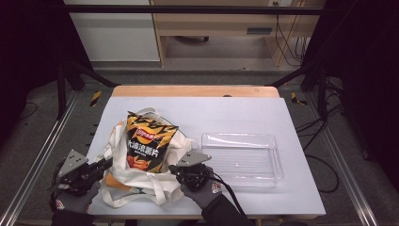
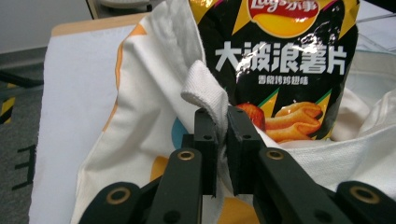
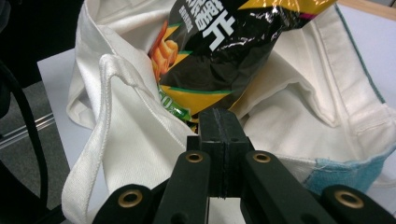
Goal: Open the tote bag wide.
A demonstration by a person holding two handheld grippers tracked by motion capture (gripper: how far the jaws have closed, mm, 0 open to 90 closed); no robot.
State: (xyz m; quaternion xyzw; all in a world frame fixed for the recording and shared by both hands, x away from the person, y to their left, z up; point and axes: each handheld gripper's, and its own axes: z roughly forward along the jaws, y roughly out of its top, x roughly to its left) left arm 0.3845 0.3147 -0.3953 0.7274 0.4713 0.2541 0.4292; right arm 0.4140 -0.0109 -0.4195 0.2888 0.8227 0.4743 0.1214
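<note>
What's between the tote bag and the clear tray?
Bare white table in the high view; the right gripper sits near the gap's front end, between tote bag and clear tray.

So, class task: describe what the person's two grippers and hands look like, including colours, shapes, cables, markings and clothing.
Each gripper, the left gripper and the right gripper, is black with a grey three-cornered plate on top. In the gripper views, the jaws are flat black bars on arms with brass-coloured rivets. A black cable trails from the right one. Both hands wear grey gloves with a small red-and-white badge and dark sleeves.

Clear tray [image 1: 242,159] blocks the table's right half; bare table [image 1: 226,113] behind seems passable.
</note>
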